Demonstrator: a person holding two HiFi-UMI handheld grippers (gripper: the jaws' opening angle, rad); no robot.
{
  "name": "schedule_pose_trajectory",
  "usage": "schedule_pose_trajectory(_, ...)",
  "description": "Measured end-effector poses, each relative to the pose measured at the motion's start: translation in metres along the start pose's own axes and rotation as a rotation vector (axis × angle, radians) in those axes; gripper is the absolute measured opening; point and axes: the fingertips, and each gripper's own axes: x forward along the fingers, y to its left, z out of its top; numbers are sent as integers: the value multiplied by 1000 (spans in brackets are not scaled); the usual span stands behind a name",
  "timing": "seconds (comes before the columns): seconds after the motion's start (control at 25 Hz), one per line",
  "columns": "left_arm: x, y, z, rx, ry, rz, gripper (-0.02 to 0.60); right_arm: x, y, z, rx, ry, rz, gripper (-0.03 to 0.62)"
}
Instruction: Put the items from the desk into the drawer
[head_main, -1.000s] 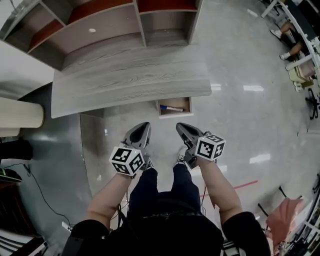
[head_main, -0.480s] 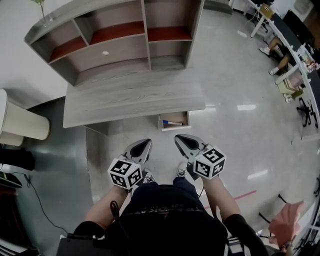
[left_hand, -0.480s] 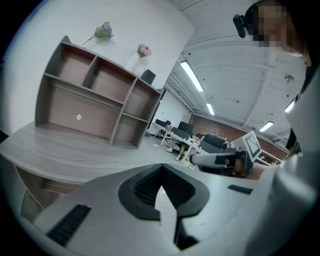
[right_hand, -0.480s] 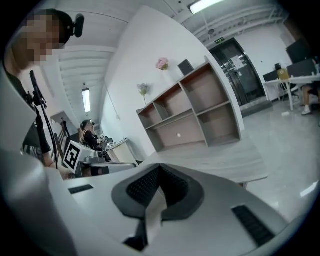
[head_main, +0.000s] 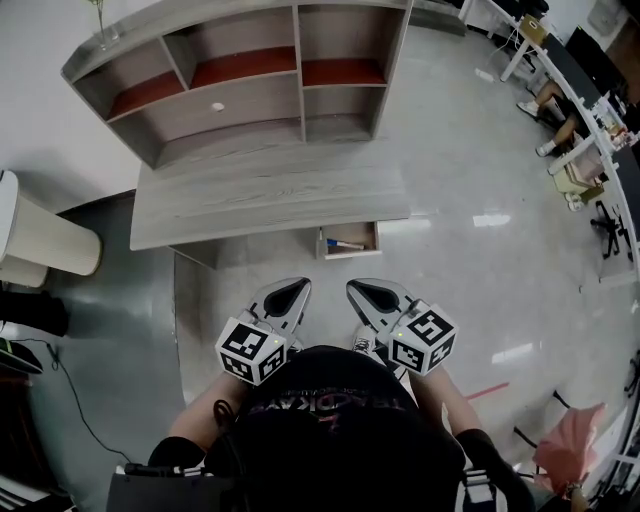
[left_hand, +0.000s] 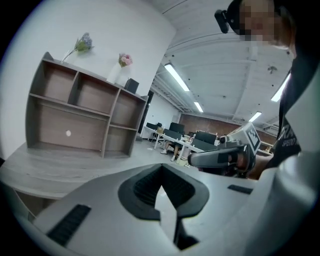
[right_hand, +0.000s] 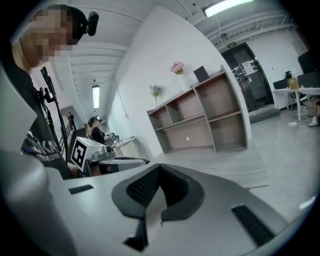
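Observation:
The grey wooden desk (head_main: 270, 200) has a bare top, with a shelf unit (head_main: 250, 70) at its back. Under its front right edge a small drawer (head_main: 349, 240) stands open, and a blue and white pen-like item (head_main: 343, 244) lies inside. My left gripper (head_main: 293, 288) and right gripper (head_main: 360, 290) hang side by side in front of my body, well short of the desk. Both are shut with nothing between the jaws. In the left gripper view the left gripper (left_hand: 162, 192) points toward the shelf unit (left_hand: 85, 117); in the right gripper view the right gripper (right_hand: 157, 192) does too.
A cream cylindrical bin (head_main: 45, 245) stands left of the desk. Office desks and chairs (head_main: 585, 110) with seated people fill the far right. A small white object (head_main: 217, 106) lies on a shelf. Glossy floor (head_main: 470, 250) stretches to the right.
Both grippers have risen closer to the head camera and rolled a little. The view has pulled back, so more of the shelf unit shows. Both jaws stay shut.

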Motion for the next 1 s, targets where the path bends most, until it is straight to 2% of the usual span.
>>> schedule_pose_trajectory(0.24,1,0,4,35,-11,0,11,7,6,-6,1,20,14,18)
schedule_pose_trajectory(0.56,10,2,6,6,-14,4,11,10,9,-7,-51,53,48,17)
schedule_pose_trajectory(1.0,16,4,4,8,-16,10,11,11,-2,-9,-31,60,52,17)
